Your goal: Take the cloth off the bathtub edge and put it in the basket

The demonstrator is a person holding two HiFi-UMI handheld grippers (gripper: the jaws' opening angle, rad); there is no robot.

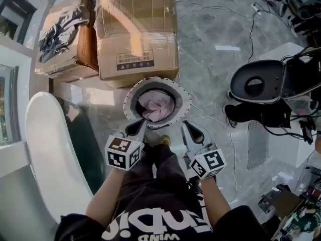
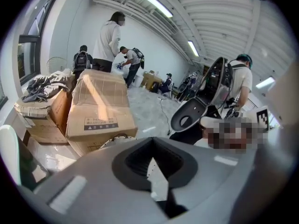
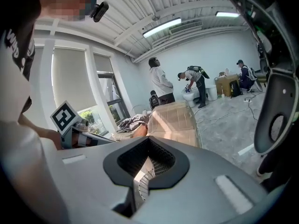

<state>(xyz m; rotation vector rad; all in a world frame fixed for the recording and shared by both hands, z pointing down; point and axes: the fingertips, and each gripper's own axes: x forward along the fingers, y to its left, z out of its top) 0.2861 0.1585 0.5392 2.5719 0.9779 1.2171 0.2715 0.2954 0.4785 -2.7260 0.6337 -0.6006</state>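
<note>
A pale pink cloth lies bunched inside the round white perforated basket on the floor in the head view. Both grippers hover just at the basket's near rim, side by side. My left gripper is shut with nothing between its jaws; in the left gripper view its tips meet above a sliver of the basket. My right gripper is also shut and empty, a little right of the basket. The white bathtub curves along the left, and no cloth shows on its edge.
Large cardboard boxes stand right behind the basket, one with dark clothes on top. A toilet with a black seat and cables lie to the right. Several people work far back in the room.
</note>
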